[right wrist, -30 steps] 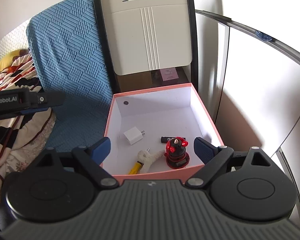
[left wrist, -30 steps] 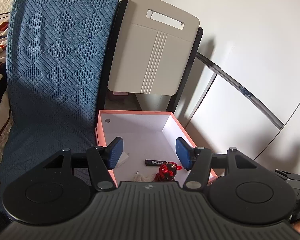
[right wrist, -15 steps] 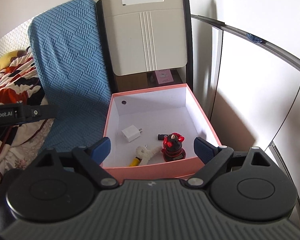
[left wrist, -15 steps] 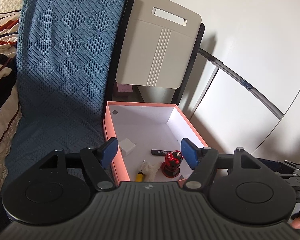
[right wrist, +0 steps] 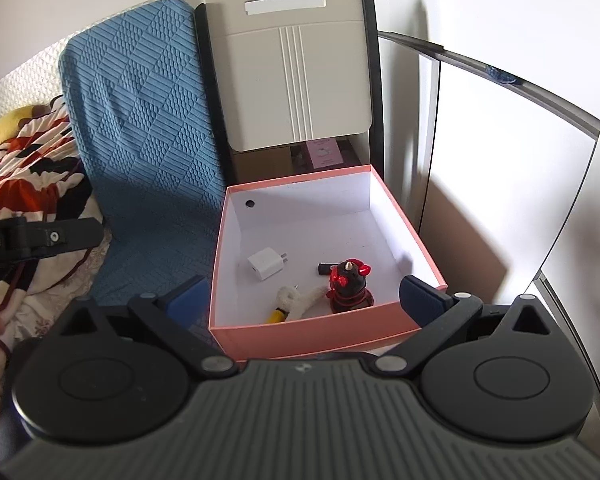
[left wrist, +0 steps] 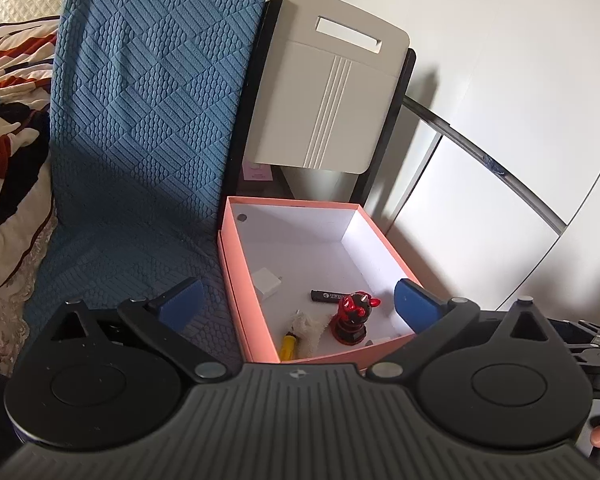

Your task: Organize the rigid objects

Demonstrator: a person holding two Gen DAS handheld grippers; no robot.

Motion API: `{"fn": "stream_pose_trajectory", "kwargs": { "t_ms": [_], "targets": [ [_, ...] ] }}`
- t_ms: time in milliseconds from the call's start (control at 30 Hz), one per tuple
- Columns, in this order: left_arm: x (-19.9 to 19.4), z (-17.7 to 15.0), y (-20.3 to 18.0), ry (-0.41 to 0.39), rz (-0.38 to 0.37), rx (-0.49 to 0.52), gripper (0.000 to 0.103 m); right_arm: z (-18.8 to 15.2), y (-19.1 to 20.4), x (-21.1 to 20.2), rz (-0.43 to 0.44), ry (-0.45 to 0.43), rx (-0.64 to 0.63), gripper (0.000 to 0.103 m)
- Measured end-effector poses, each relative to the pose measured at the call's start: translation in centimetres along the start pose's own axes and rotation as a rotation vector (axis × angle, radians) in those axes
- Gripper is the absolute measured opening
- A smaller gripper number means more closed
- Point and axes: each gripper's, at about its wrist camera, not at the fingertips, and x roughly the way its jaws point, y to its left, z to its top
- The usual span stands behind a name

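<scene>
Inside pink box (right wrist: 324, 336), white-lined, four items grouped toward near end. White charger plug (right wrist: 265, 265) at left, lying flat. Black cylinder (right wrist: 326, 268) with printed label just behind red-and-black horned figurine (right wrist: 350, 286); figurine upright, close to near wall. Yellow-handled tool with white wrap (right wrist: 296, 302) lying left of figurine, near but whether touching cannot tell. Far half of box floor bare.

Box beside blue quilted cushion (right wrist: 140, 128), in front of beige folding chair back (right wrist: 288, 76). Patterned blanket (right wrist: 24, 168) farther left.

Left gripper (left wrist: 298, 304) spread wide, blue pads (left wrist: 180, 304) empty, hovering over near left corner of box (left wrist: 260, 320). Right gripper (right wrist: 306, 294) likewise spread wide, nothing between pads, held short of near wall, box framed between fingers.
</scene>
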Motion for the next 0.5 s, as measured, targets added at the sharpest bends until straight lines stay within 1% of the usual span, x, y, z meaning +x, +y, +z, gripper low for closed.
{"fn": "stream_pose_trajectory", "kwargs": {
  "t_ms": [167,300,400,500],
  "targets": [
    [-0.6,-0.7,0.5,0.002,0.019,-0.006,0.103,-0.4,0.4,-0.1,-0.004,-0.001,-0.005,0.103],
    [-0.7,-1.3,0.8,0.017,0.020,-0.014,0.103,-0.7,0.9,-0.1,0.007,0.008,-0.013,0.103],
    [-0.6,-1.3,1.1,0.024,0.016,-0.028,0.103,-0.7,1.1,0.0,0.009,0.013,-0.023,0.103],
    [-0.6,-1.1,1.0,0.017,0.029,-0.023,0.103,-0.7,1.0,0.1,0.016,0.014,-0.016,0.103]
  ]
}}
